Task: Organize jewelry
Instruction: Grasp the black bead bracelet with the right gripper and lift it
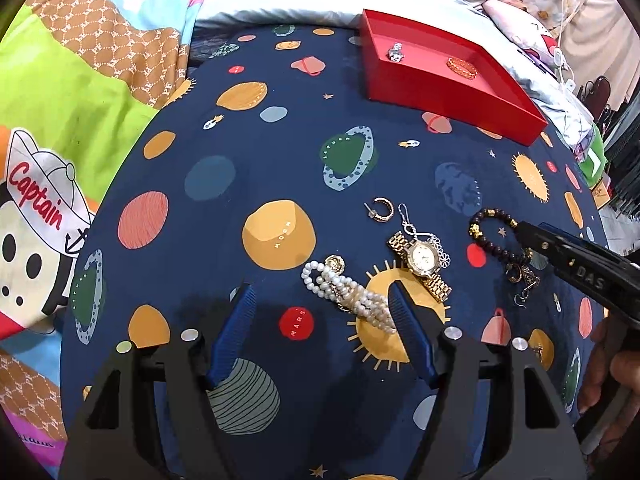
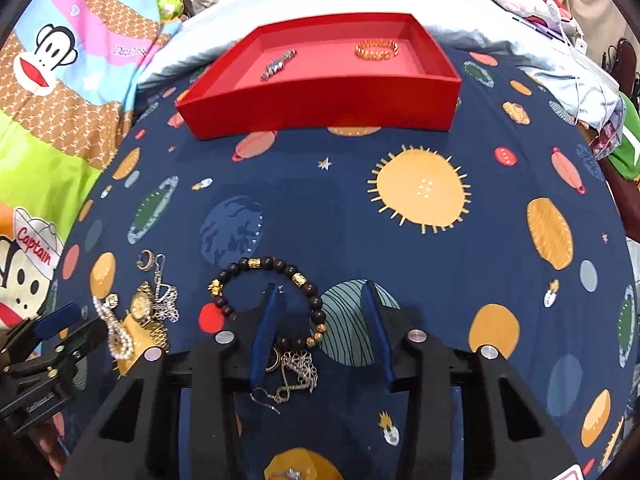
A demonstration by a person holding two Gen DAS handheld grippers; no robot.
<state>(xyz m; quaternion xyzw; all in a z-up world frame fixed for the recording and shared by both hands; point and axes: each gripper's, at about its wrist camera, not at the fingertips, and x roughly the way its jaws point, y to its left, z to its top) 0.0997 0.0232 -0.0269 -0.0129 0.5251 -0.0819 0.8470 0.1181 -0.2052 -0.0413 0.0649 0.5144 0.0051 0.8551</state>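
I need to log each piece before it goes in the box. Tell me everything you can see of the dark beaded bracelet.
The dark beaded bracelet is a loop of round, dark brown, wood-looking beads with several gold-coloured spacer beads and one larger gold charm on its left side. It lies flat on the navy planet-print bedspread, outside the red box. The right gripper straddles its right arc: one blue finger inside the loop, the other outside, pads not visibly pressing. Its near edge touches a silver chain tangle.
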